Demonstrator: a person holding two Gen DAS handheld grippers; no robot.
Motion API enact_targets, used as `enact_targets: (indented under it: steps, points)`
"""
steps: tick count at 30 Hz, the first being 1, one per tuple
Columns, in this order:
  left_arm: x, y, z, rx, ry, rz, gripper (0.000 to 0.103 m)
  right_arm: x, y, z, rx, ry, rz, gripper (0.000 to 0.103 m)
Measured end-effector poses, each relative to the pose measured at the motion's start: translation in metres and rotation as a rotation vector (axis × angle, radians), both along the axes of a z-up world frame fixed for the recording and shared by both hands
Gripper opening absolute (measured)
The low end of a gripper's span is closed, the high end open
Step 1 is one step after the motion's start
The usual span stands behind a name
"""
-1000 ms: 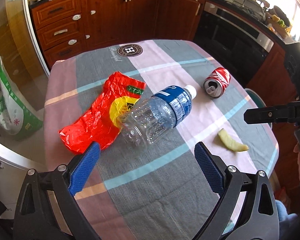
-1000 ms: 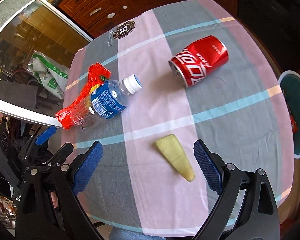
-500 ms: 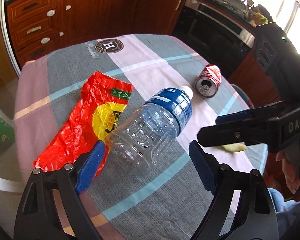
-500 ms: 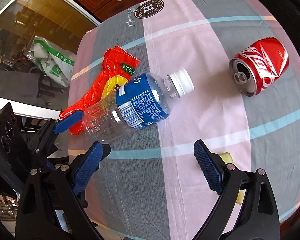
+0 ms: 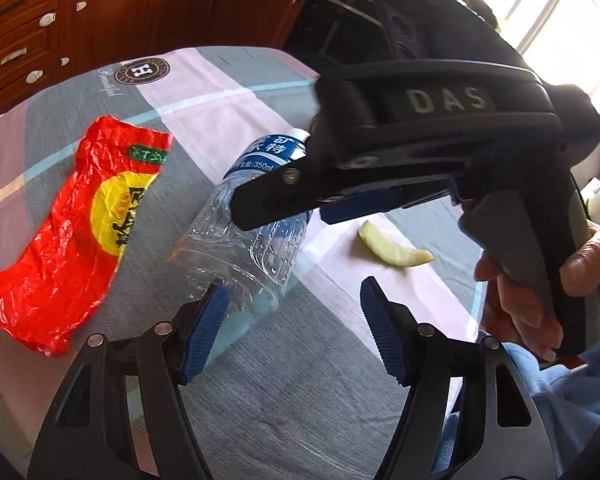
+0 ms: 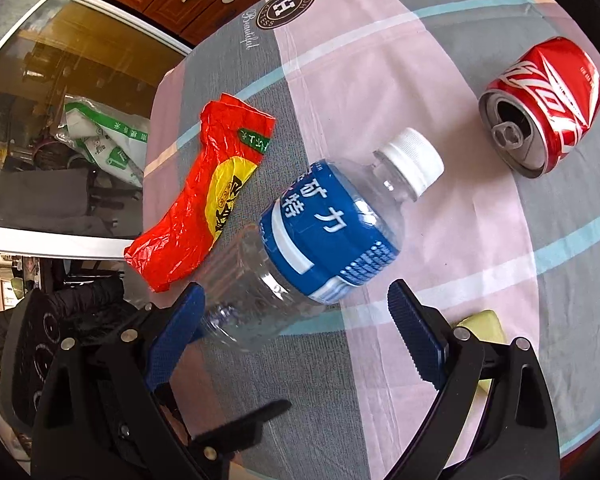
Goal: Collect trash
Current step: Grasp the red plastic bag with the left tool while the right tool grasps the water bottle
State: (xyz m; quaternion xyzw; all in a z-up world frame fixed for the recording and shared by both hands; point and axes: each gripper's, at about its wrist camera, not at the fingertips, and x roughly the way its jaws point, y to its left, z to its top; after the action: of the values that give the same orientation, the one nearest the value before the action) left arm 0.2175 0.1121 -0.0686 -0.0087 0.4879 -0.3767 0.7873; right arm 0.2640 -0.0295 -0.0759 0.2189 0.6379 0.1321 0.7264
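- Left view: my left claw [image 5: 292,316] hangs over the table [image 5: 300,380]. Its jaws have just been closing, but they are partly open and pinch nothing. The bottle [image 5: 248,236] lies just ahead, its bottom by my left pad. A red wrapper [image 5: 72,232] lies flat beside it. A peel [image 5: 396,246] sits further right. My right claw [image 5: 380,172] reaches across above the bottle, with my hand [image 5: 540,292] on its handle.
- Right view: my right claw [image 6: 296,320] is open wide. The bottle [image 6: 320,240] lies on its side with its clear bottom end between my pads; I cannot tell if they touch it. A dented can [image 6: 544,108] lies well apart.
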Motion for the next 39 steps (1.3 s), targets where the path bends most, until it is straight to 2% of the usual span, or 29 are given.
enact_targets:
  steps: [4,6,10,11,12,14,19,22,25,30,36,39]
  points:
    - [-0.003,0.009,0.001,0.007,-0.003,0.035,0.069,0.001,0.006,-0.008,-0.029,-0.003,0.008,0.089]
    - [-0.001,0.026,0.004,0.023,-0.009,0.088,0.069,0.001,0.010,-0.010,-0.030,-0.025,0.024,0.089]
    - [0.005,0.067,0.014,0.059,-0.032,0.201,0.069,0.000,0.019,-0.010,-0.094,-0.065,0.083,0.088]
    - [0.007,0.077,0.017,0.074,-0.043,0.227,0.069,-0.001,0.021,-0.013,-0.102,-0.065,0.098,0.082]
    - [0.009,0.085,0.018,0.091,-0.055,0.253,0.069,-0.001,0.023,-0.015,-0.103,-0.067,0.111,0.068]
    - [0.016,0.102,0.017,0.115,-0.057,0.308,0.070,-0.004,0.025,-0.013,-0.157,-0.099,0.130,0.057]
    - [0.042,0.130,-0.003,0.154,-0.011,0.406,0.070,-0.005,0.022,-0.014,-0.155,-0.115,0.153,0.056]
    - [0.053,0.137,-0.016,0.210,0.008,0.451,0.070,-0.006,0.024,-0.014,-0.158,-0.118,0.160,0.057]
    - [0.053,0.151,-0.012,0.151,0.018,0.488,0.070,-0.007,0.026,-0.013,-0.162,-0.125,0.175,0.057]
    - [0.046,0.161,0.004,0.166,-0.052,0.513,0.075,-0.009,0.025,-0.012,-0.164,-0.137,0.187,0.057]
    - [0.069,0.152,-0.019,0.204,0.010,0.493,0.076,-0.014,0.026,-0.012,-0.165,-0.164,0.199,0.057]
    - [0.073,0.143,-0.027,0.170,0.050,0.475,0.076,-0.014,0.023,-0.012,-0.151,-0.162,0.200,0.057]
